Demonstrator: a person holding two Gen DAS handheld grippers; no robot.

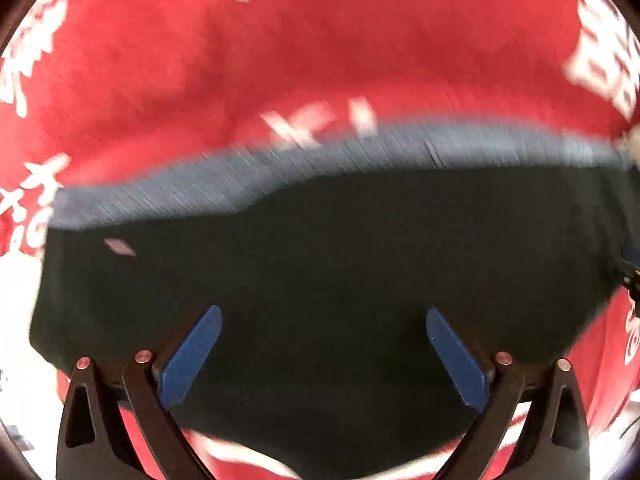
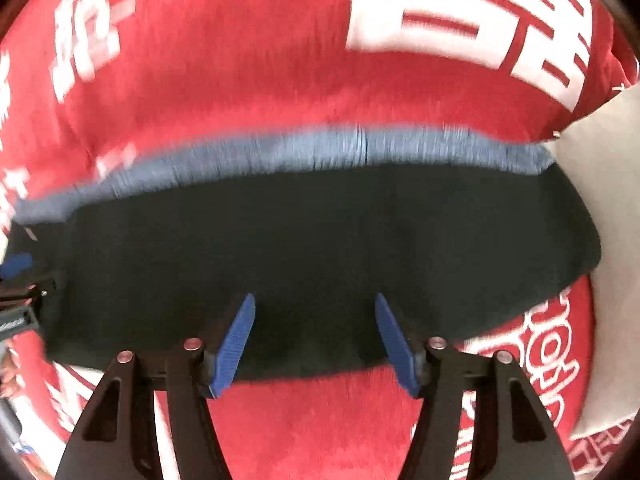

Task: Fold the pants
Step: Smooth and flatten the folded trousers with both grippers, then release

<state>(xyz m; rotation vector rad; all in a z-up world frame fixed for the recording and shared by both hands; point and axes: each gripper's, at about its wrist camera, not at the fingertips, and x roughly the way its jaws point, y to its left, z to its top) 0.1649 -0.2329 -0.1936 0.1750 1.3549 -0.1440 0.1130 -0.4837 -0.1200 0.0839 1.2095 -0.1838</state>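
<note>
The dark pants lie flat on a red cloth with white lettering, with a blue ribbed waistband along their far edge. My left gripper is open over the near part of the pants, holding nothing. In the right wrist view the same pants and waistband lie across the frame. My right gripper is open above their near edge, empty. The left gripper's blue fingertip shows at the left edge of that view. Both views are motion-blurred.
The red cloth covers the surface all around the pants. A pale beige surface shows at the right past the cloth's edge. A white area lies at the left of the left wrist view.
</note>
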